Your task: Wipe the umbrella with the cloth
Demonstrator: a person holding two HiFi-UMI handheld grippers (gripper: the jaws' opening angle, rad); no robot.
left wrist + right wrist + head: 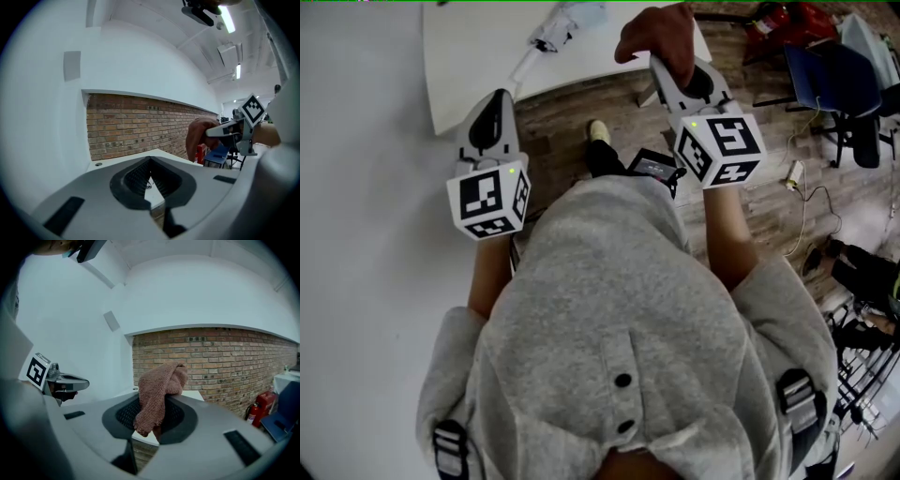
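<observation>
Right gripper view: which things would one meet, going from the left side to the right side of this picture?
left claw → wall plate → cloth → fire extinguisher → blue chair

Rust-brown cloth (159,390), grey hoodie (619,309), white table (478,56), red-brick wall (211,362) with pale mortar, blue chair (825,75)

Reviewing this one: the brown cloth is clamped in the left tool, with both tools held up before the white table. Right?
No. The cloth is clamped in the right tool, as the right gripper view shows; the left tool is shut on nothing. The rest holds.
</observation>
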